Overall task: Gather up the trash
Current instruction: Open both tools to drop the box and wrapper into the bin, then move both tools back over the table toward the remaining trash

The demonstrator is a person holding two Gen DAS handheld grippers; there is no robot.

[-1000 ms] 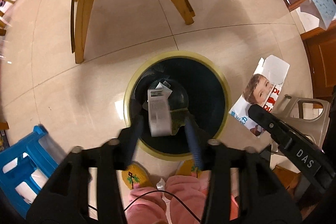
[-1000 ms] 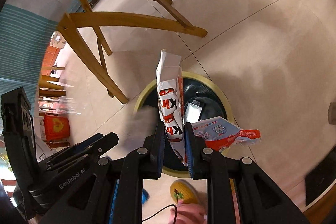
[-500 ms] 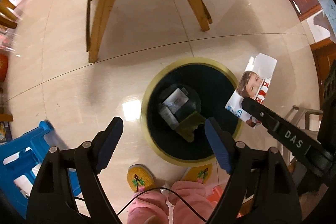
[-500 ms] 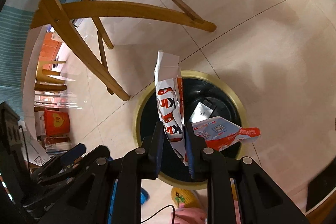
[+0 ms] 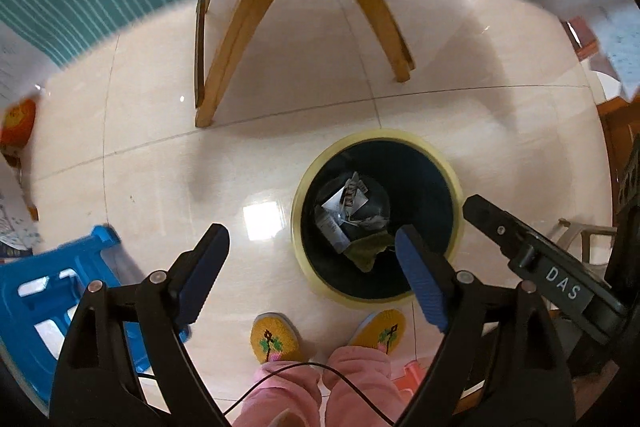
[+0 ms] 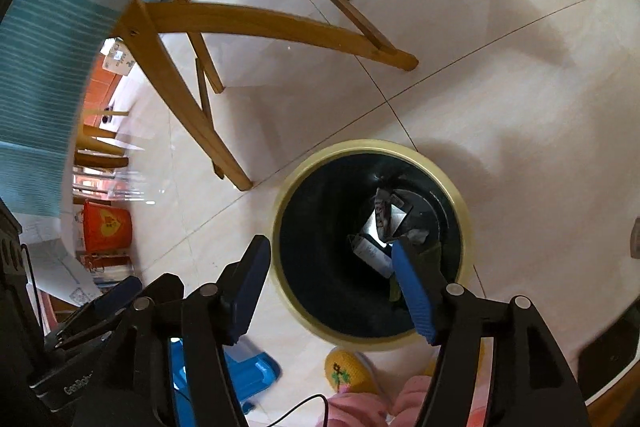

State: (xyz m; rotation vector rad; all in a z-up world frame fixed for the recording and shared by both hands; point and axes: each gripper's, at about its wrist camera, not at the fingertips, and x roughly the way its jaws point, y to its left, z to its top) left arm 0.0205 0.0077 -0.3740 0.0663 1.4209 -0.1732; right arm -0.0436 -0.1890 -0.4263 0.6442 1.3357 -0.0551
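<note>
- The trash bin (image 5: 376, 215) is a round, black-walled tub with a pale yellow rim, standing on glossy beige floor tiles (image 5: 160, 147) just beyond the person's yellow knitted slippers (image 5: 276, 339).
- Inside the bin, at the bottom, lies the collected trash (image 5: 346, 211): a crumpled white wrapper with red lettering, a grey-white printed packet beside it, and a dull green scrap on the near side. The pieces overlap in one loose heap.
- From the right wrist view the same heap (image 6: 384, 227) sits low in the bin (image 6: 368, 239), partly hidden behind a blue fingertip.
- The left gripper (image 5: 312, 263) hangs above the bin's near-left edge, its blue-padded fingers spread wide and holding nothing.
- The right gripper (image 6: 328, 275) is over the bin's near side, fingers also spread wide and empty.
- A wooden chair (image 5: 248, 39) stands farther back, left of the bin; a blue plastic stool (image 5: 44, 291) sits near left.
</note>
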